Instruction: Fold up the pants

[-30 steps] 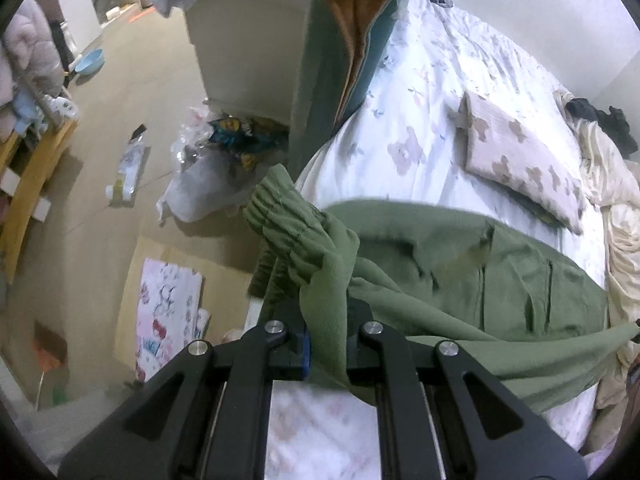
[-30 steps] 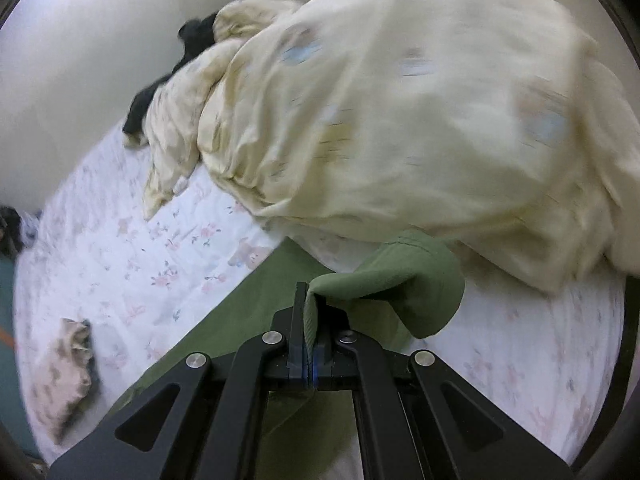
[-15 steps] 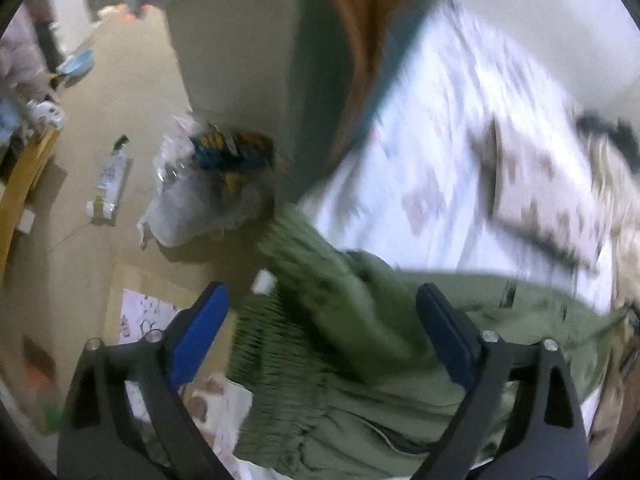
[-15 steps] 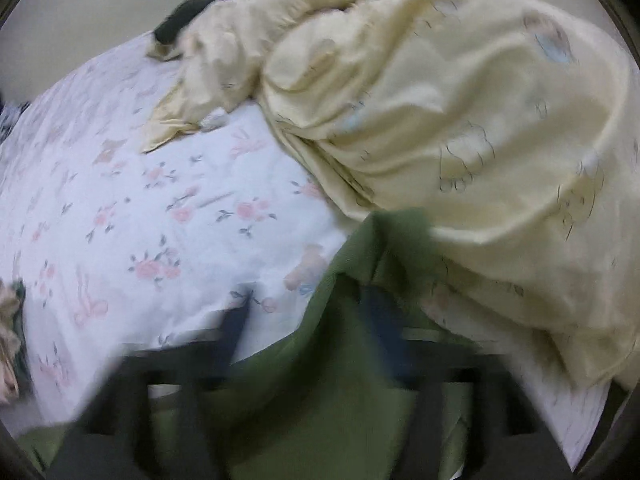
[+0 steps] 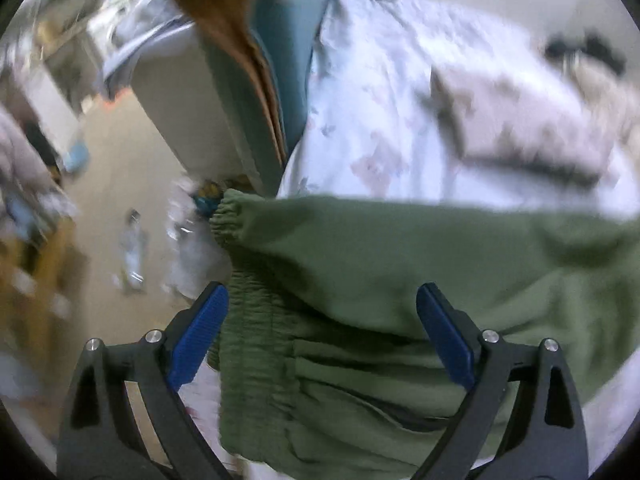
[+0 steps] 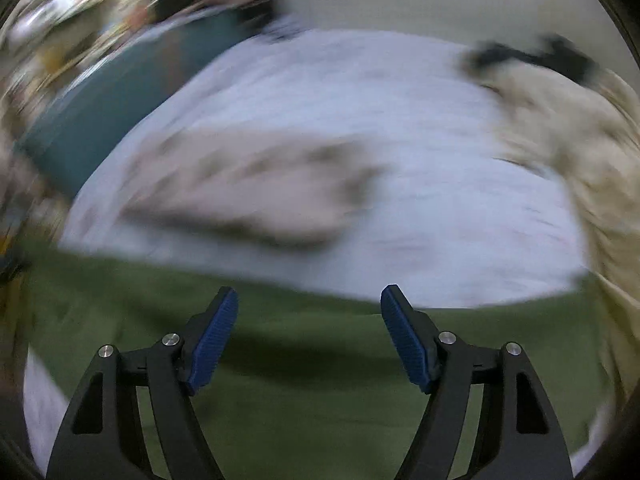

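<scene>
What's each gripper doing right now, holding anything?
Left gripper: open, empty, above the green pants.
Right gripper: open, empty, over the pants.

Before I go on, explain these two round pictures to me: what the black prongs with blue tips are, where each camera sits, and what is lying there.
There is no robot here. A person holds a two-finger gripper in each hand, and a fisheye camera on each looks forward along its fingers, hence the round, bent pictures.

One picture comes from the left gripper, the other from the right gripper. The blue tips are the finger pads. Both grippers stand open and hold nothing.

Under them lie green pants spread on a bed with a flowered sheet. The gathered waistband shows in the left view. A cream blanket is bunched at the right. Both pictures are blurred by motion.
</scene>
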`<control>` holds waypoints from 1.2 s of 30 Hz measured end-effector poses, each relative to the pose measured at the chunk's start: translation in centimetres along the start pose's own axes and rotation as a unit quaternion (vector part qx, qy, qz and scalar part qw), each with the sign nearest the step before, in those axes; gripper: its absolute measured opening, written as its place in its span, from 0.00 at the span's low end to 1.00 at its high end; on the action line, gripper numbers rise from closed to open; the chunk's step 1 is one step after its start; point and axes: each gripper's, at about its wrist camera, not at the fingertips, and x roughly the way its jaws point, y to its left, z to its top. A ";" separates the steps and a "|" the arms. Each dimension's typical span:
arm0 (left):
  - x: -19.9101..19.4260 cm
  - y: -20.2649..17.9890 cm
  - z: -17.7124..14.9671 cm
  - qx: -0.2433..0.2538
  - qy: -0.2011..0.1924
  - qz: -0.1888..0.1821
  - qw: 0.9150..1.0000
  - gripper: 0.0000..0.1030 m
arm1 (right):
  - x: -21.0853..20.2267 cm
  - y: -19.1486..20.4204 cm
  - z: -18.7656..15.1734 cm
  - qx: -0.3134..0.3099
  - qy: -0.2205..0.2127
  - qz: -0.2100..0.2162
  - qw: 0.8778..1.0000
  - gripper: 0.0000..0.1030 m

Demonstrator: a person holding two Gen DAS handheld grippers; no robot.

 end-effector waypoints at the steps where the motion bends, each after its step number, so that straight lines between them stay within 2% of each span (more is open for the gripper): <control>1: 0.9 -0.1 -0.1 0.007 0.008 0.017 1.000 0.91 | 1.3 2.4 0.0 -0.035 0.007 -0.018 0.999 0.73; 3: 2.2 0.7 -0.1 -0.020 0.031 0.002 0.999 0.91 | 4.2 5.7 -0.1 -0.084 0.028 -0.062 0.994 0.73; 5: 3.3 2.2 0.3 -0.067 0.050 -0.020 0.996 0.91 | 6.1 6.9 -0.1 -0.100 0.047 -0.067 0.992 0.72; 6: 3.5 2.6 0.5 -0.078 0.053 -0.023 0.995 0.91 | 6.8 7.3 -0.2 -0.105 0.058 -0.070 0.990 0.57; 7: 3.7 3.0 0.5 -0.084 0.052 -0.025 0.995 0.91 | 7.7 7.4 -0.1 -0.109 0.081 -0.068 0.988 0.19; 8: 3.7 3.2 0.5 -0.086 0.050 -0.029 0.995 0.91 | 8.6 7.3 -0.1 -0.109 0.110 -0.060 0.986 0.05; 10: 3.2 3.7 0.5 -0.094 0.042 -0.045 0.994 0.91 | 8.4 7.2 0.1 -0.121 0.112 -0.052 0.985 0.00; 15: 1.0 3.6 0.7 -0.093 -0.002 -0.062 0.994 0.91 | 7.5 5.4 2.5 -0.066 0.065 -0.087 0.992 0.00; 17: 0.5 3.0 0.7 -0.080 -0.014 -0.068 0.994 0.91 | 8.7 5.3 3.1 -0.049 0.070 -0.099 0.991 0.00; 18: 0.4 2.5 0.6 -0.069 -0.012 -0.065 0.995 0.91 | 9.9 5.3 3.0 -0.036 0.090 -0.097 0.991 0.03; 20: 0.5 1.7 0.3 -0.055 -0.004 -0.060 0.997 0.91 | 11.5 5.1 2.3 -0.023 0.133 -0.087 0.987 0.11; 21: 0.4 1.3 0.1 -0.046 -0.008 -0.060 0.997 0.91 | 11.5 4.9 2.0 -0.026 0.133 -0.093 0.986 0.15; 23: 0.4 0.7 0.1 -0.033 -0.012 -0.059 0.998 0.91 | 9.9 4.0 1.4 -0.015 0.105 -0.096 0.990 0.35; 24: 0.2 0.5 0.0 -0.028 -0.017 -0.061 0.998 0.91 | 8.5 3.2 1.0 0.002 0.087 -0.094 0.992 0.53; 25: 0.2 0.2 0.0 -0.025 -0.018 -0.064 0.997 0.91 | 6.1 1.5 0.2 0.033 0.056 -0.091 0.994 0.58; 27: 0.4 -0.2 -0.1 -0.019 -0.016 -0.071 0.997 0.91 | 2.5 -1.4 -1.6 0.080 0.024 -0.085 0.993 0.58; 29: 1.1 -0.6 -0.4 -0.011 -0.004 -0.069 0.998 0.91 | -1.4 -6.2 -4.8 0.138 -0.004 -0.096 0.986 0.58; 31: 2.1 -0.8 -0.7 -0.015 0.015 -0.065 0.998 0.91 | -5.1 -11.6 -9.0 0.208 -0.022 -0.119 0.971 0.58; 33: 3.1 -0.7 -1.0 -0.030 0.031 -0.063 0.997 0.91 | -8.0 -18.1 -13.2 0.285 -0.030 -0.152 0.946 0.58; 34: 3.4 -0.8 -1.1 -0.027 0.033 -0.059 0.997 0.91 | -9.3 -21.5 -15.7 0.329 -0.030 -0.168 0.929 0.58; 35: 3.6 -1.0 -1.2 -0.019 0.033 -0.053 0.998 0.91 | -10.5 -25.2 -18.4 0.387 -0.031 -0.165 0.907 0.58; 36: 3.6 -1.2 -1.3 -0.015 0.031 -0.049 0.998 0.91 | -11.6 -28.8 -21.3 0.456 -0.040 -0.134 0.879 0.59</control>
